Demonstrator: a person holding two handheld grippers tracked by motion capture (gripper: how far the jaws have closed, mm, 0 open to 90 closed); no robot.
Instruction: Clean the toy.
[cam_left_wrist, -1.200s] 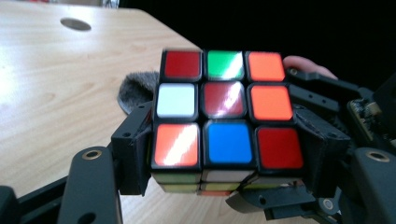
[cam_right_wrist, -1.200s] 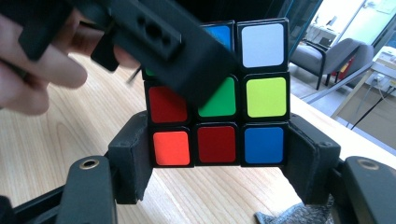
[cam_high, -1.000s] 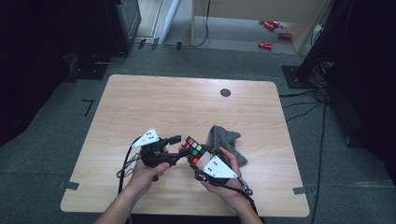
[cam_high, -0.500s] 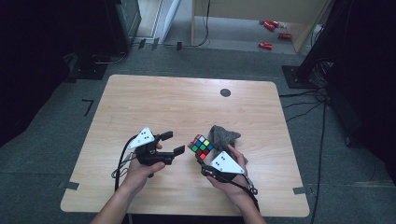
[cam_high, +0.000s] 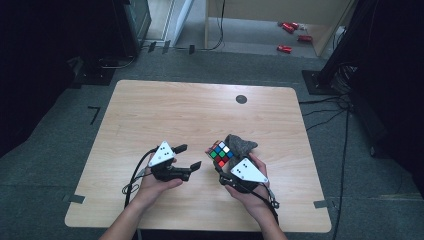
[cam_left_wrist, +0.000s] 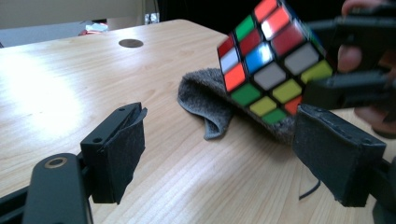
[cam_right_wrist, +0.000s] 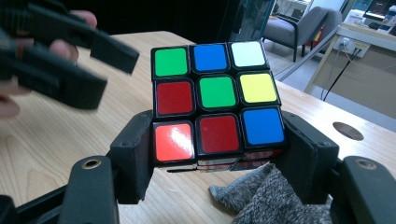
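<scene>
A scrambled Rubik's cube (cam_high: 220, 153) is held just above the wooden table (cam_high: 175, 115), clamped at its lower layer by my right gripper (cam_high: 220, 160), which is shut on it. In the right gripper view the cube (cam_right_wrist: 217, 100) shows a green centre between the two pads (cam_right_wrist: 135, 158). A crumpled grey cloth (cam_high: 241, 144) lies on the table just behind and under the cube. My left gripper (cam_high: 189, 156) is open, a short way left of the cube, pointing at it. In the left gripper view the cube (cam_left_wrist: 271, 60) hangs over the cloth (cam_left_wrist: 205, 100).
A black round grommet (cam_high: 241, 99) sits in the table near its far edge. Bare tabletop stretches behind and to the left of the hands. Red items (cam_high: 285, 48) lie on the floor beyond the table, and dark equipment stands at both sides.
The right gripper has carried the cube slightly right, toward the cloth. The left gripper has drawn back a little, so the gap between it and the cube is wider.
</scene>
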